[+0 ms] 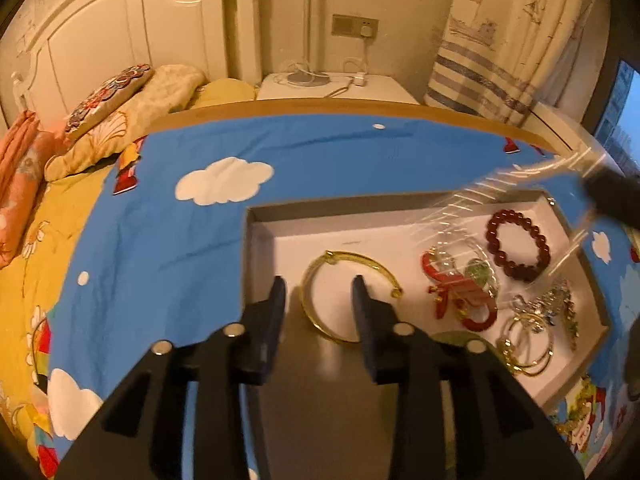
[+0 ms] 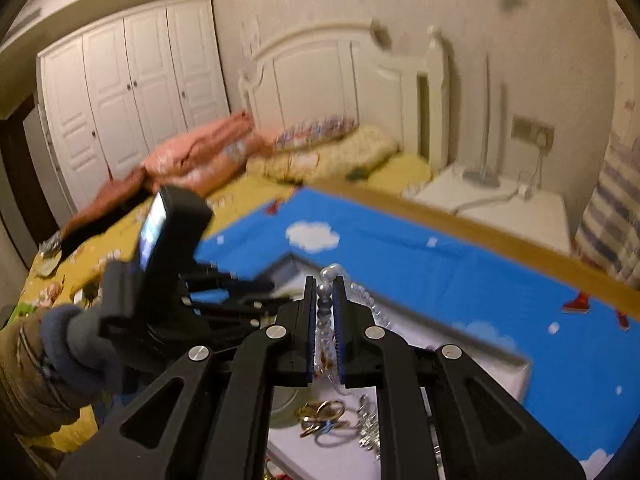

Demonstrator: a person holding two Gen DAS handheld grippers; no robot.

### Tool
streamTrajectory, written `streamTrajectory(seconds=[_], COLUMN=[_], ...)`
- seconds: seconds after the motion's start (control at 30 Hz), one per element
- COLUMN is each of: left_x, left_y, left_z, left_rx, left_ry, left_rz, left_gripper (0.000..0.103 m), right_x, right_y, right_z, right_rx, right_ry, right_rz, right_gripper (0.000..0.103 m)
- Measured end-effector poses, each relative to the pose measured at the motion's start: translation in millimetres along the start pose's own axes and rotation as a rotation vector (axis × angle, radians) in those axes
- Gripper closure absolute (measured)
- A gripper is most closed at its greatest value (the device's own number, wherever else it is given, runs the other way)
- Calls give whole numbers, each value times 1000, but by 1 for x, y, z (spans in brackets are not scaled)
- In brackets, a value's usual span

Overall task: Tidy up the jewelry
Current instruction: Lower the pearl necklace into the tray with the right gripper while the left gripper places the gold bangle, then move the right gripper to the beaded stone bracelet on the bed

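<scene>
Gold bangle (image 1: 347, 297) is what lies nearest the left tool (image 1: 319, 286): it rests flat on the white floor of the shallow tray (image 1: 444, 197), an open hoop with small knobs at its two ends, its gap facing up and to the right in the left wrist view. The left tool hangs just over it with its jaws parted and nothing between them, the right-hand finger crossing the hoop's rim, so a short drop onto the band looks like the likely next move, and the thin, slick metal may slide. Farther right in the tray lie a dark red bead bracelet (image 1: 517, 245), a red knotted ornament (image 1: 460, 290) and a tangle of gold and silver rings (image 1: 532, 332). The right tool (image 2: 324, 280) is clenched on a strand of pale, silvery beads (image 2: 325, 300), which it carries over the tray; in the left wrist view that strand is only a glassy blur. The tray sits on a blue cloud-print cloth (image 1: 180, 220) covering the tabletop beside the bed (image 1: 24, 260).
</scene>
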State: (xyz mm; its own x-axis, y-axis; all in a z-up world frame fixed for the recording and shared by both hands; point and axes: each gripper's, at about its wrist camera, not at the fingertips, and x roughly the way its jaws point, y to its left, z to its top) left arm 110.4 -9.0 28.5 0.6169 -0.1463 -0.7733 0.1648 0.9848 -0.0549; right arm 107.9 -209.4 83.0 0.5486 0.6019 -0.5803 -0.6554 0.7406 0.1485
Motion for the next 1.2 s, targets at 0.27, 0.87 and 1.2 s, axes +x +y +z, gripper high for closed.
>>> streamTrajectory(seconds=[0.27,0.87,1.2], left_x=[-24,-96,-100], left_y=[-13,19,-1], left_z=[-15,-96,-132], left_rx=[31,-183,-126], left_ry=[-61,-157,-127], left_rz=[10,-61,-71], left_gripper=[31,12,12], right_x=[-12,-113,-121], right_y=[10,-40,-42], right_z=[-25,-124,-159], right_rx=[-1,217,280], right_ry=[17,-10,43], right_rz=[10,-183,-175], right_gripper=[40,37,37])
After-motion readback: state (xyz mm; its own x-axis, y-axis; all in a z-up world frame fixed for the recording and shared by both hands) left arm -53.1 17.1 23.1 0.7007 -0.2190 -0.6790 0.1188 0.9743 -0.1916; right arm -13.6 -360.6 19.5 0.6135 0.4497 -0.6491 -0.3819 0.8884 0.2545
